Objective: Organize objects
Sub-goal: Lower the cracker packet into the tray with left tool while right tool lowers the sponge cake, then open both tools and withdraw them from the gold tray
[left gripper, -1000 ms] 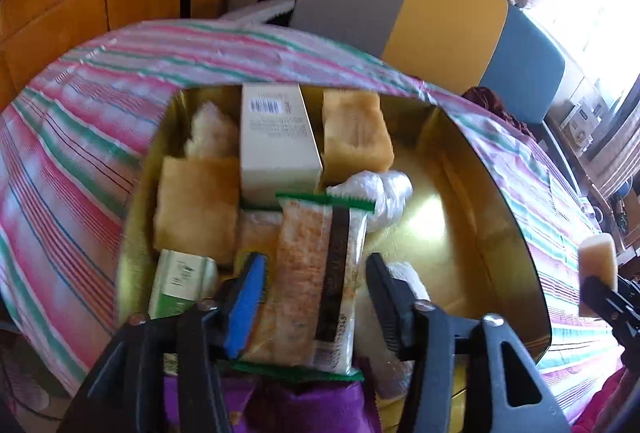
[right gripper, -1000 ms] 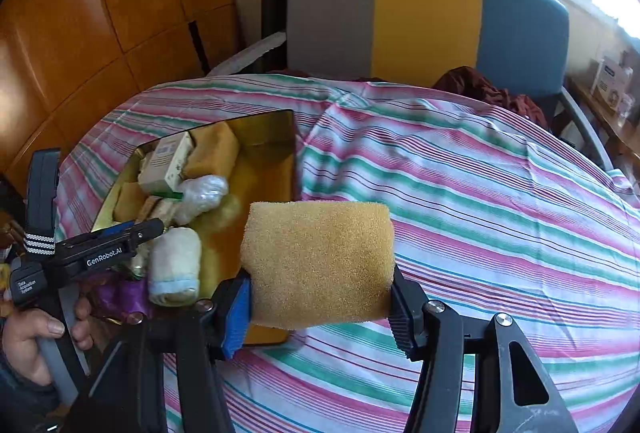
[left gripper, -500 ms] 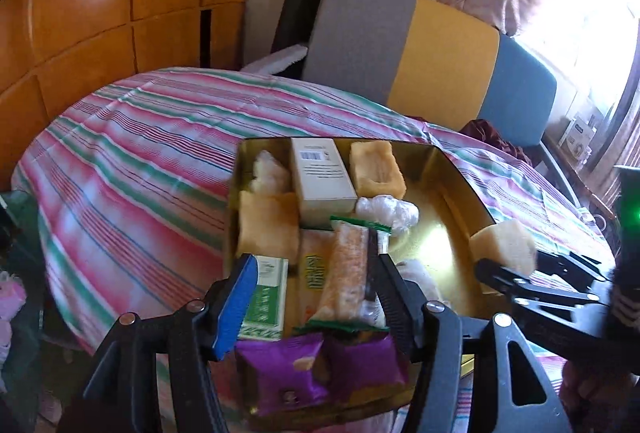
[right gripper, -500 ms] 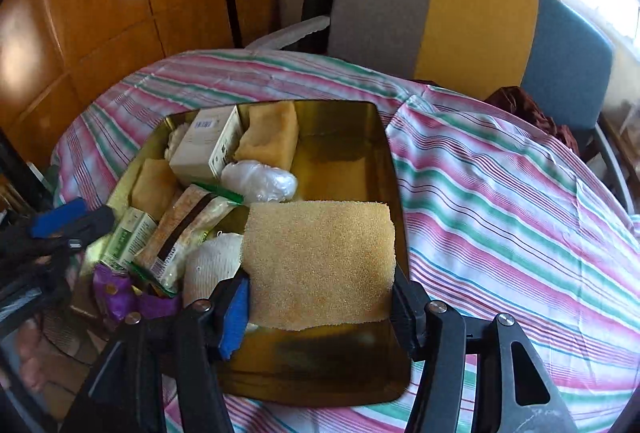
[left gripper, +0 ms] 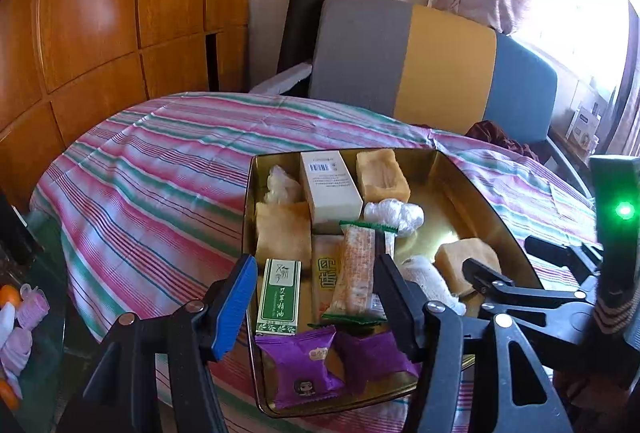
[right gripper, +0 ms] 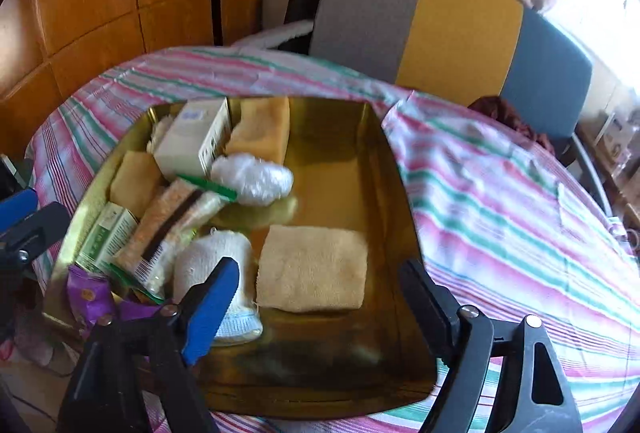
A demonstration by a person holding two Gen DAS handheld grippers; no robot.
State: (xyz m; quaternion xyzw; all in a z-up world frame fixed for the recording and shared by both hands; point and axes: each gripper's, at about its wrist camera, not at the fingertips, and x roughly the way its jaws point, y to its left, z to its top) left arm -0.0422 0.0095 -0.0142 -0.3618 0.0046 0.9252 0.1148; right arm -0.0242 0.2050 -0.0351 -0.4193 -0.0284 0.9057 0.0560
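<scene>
A gold tray (left gripper: 480, 201) on the striped table holds several things: a white box (left gripper: 328, 185), a green box (left gripper: 278, 297), a long snack packet (left gripper: 356, 273), purple packets (left gripper: 296, 365) and a white cloth roll (right gripper: 212, 265). A tan sponge (right gripper: 312, 269) lies flat on the tray's bare floor (right gripper: 344, 169). My right gripper (right gripper: 318, 273) hovers over that sponge with its jaws opening, and its pads stand clear of both sides of the sponge. My left gripper (left gripper: 316, 265) is open and holds nothing, above the tray's near end.
A chair (left gripper: 420, 61) in grey, yellow and blue stands behind the table, with wooden panels (left gripper: 100, 13) to the left. A dark red cloth (left gripper: 496, 137) lies at the table's far edge. Small items sit on a low glass surface (left gripper: 16, 313) at the left.
My right gripper carried the tan sponge from over the cloth to the tray, set it down and let go as its jaws spread. My left gripper drew back and up from the tray.
</scene>
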